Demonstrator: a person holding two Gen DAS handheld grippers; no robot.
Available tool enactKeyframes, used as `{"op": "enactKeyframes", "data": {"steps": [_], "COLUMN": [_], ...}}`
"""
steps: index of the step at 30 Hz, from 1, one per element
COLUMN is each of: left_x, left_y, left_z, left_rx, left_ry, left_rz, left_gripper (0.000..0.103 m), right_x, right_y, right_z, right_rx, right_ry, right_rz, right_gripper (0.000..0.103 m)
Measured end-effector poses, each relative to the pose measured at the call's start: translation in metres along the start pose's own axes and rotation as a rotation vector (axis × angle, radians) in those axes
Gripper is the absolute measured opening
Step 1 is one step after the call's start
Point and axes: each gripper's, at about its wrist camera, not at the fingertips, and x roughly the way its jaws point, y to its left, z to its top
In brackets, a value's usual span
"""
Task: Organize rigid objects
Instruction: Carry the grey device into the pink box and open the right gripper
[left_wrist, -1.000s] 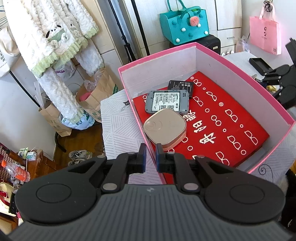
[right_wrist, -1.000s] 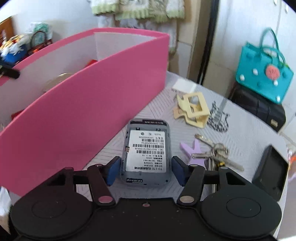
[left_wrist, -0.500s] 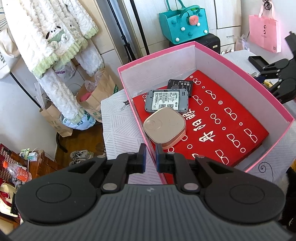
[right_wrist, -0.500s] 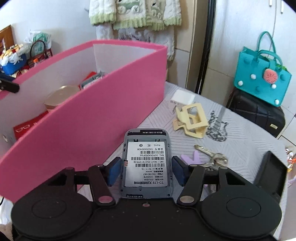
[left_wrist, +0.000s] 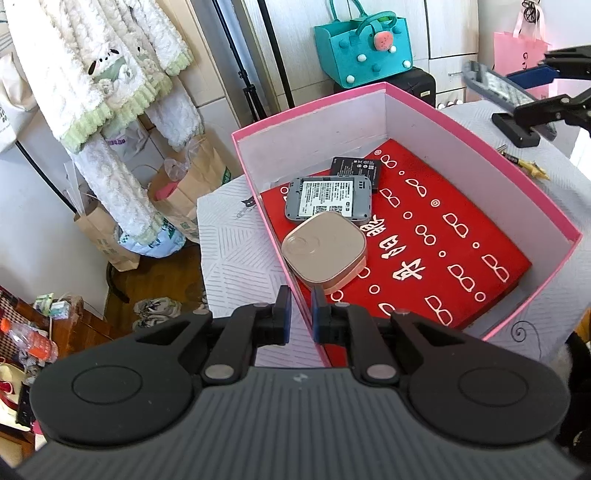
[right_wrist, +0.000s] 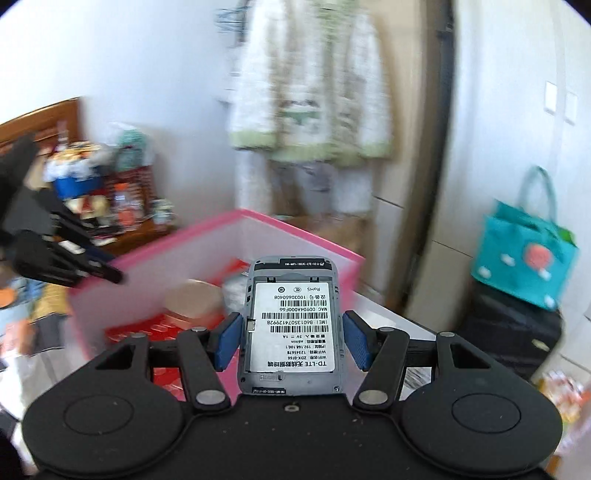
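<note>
Between the blue pads of the right gripper (right_wrist: 291, 339), low in the middle of its own view, a grey router shell with a white barcode label (right_wrist: 291, 325) is pinched by its long sides and held up in the air above the pink cardboard box with white inner walls (left_wrist: 406, 110). Lower centre of the left view, the left gripper (left_wrist: 301, 314) has its fingers pressed almost together on the box's near pink wall. Inside, on the red patterned sheet (left_wrist: 443, 236), lie a second grey router shell (left_wrist: 327, 197), a flat black battery (left_wrist: 356, 168) and a rounded beige plastic case (left_wrist: 325, 251).
</note>
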Motion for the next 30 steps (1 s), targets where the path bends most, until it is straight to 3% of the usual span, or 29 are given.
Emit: {"op": "enactKeyframes", "data": {"steps": [4,12,21,25,27,30], "left_x": [-0.001,-0.001,-0.003,-0.002,-0.003,-0.005], "left_y": [0.003,0.005,0.011,0.017,0.017,0.013], "left_z": [0.000,-0.001,0.002,0.001,-0.001,-0.002], "left_rx": [-0.012,-0.026,-0.068,-0.143,-0.167,-0.176], "left_ry": [0.003,-0.008,-0.002,-0.018,-0.026,-0.035], "left_rz": [-0.014,-0.024,-0.049,-0.062,-0.061,-0.039], "left_gripper": [0.010,0.011,0.010,0.010,0.010,0.010], "right_x": [0.034,0.109,0.149,0.154,0.140,0.101], "right_y": [0.023,0.044,0.064,0.066,0.060,0.045], "right_z": [0.018,0.038,0.023,0.022,0.027,0.033], "right_rx": [-0.100,-0.294,-0.493,-0.557,-0.527,-0.422], "right_ry": [0.099,0.320,0.542,0.500,0.425,0.299], "right_rz": [0.114,0.168,0.281,0.208,0.156,0.159], "right_gripper": [0.064,0.064,0.064,0.066,0.067,0.067]}}
